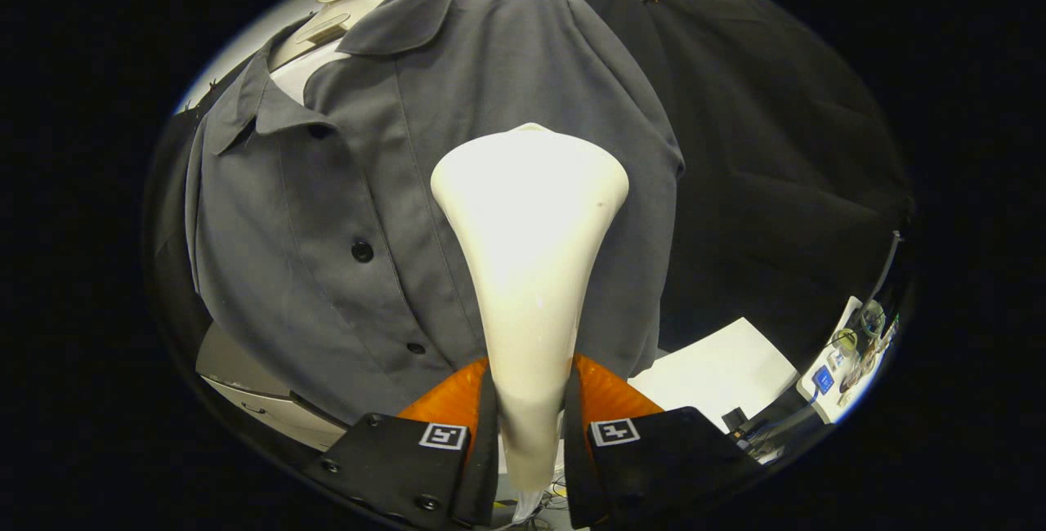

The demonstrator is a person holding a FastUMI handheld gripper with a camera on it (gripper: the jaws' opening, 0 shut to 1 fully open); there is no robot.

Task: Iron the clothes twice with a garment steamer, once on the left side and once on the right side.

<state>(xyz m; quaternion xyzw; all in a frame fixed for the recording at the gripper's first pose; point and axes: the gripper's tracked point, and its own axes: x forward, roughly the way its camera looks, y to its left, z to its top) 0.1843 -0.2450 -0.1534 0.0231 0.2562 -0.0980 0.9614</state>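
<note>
Steamer [529, 269], smooth flared, fingers [482, 425] clamped; matte shirt [343, 188].

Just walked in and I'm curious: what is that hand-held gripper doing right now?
Hand-held gripper: closed on the white garment steamer, both fingers pressing its handle, head toward the grey shirt.
</note>
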